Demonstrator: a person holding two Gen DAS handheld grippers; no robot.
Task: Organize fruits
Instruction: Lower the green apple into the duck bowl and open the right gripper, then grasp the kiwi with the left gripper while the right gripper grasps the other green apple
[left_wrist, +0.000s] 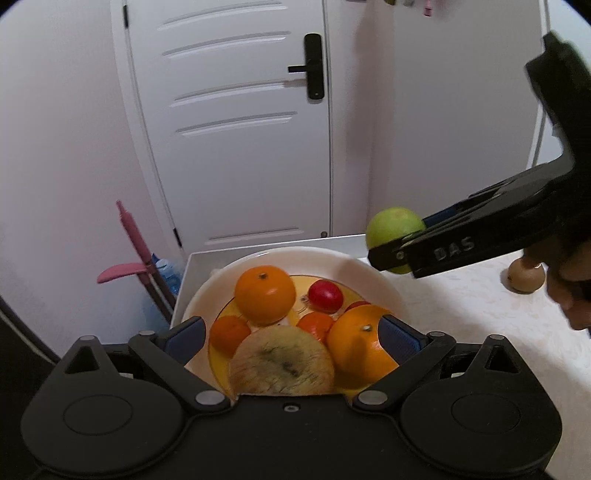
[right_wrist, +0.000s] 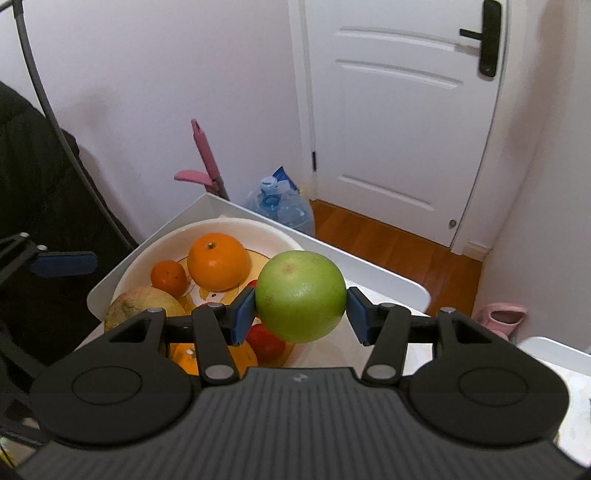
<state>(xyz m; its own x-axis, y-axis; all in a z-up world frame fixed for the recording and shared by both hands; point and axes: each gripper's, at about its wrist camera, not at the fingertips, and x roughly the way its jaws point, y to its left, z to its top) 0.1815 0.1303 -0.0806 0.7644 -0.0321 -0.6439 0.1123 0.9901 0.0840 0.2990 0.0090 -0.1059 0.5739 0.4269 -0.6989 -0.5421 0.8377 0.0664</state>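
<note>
We see our left gripper (left_wrist: 291, 334) spread wide above the white ceramic bowl (left_wrist: 369, 273) of oranges and small red fruits on the white surface (left_wrist: 461, 295), and our right gripper (right_wrist: 301, 308) clamped on the round green apple (right_wrist: 301, 295), held just beyond the bowl's rim.

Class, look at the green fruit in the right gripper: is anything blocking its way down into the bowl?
Nothing bars the air between the green fruit and the bowl. The bowl is crowded, though: red fruit lies directly beneath, oranges beyond, so free landing room looks scarce.
</note>
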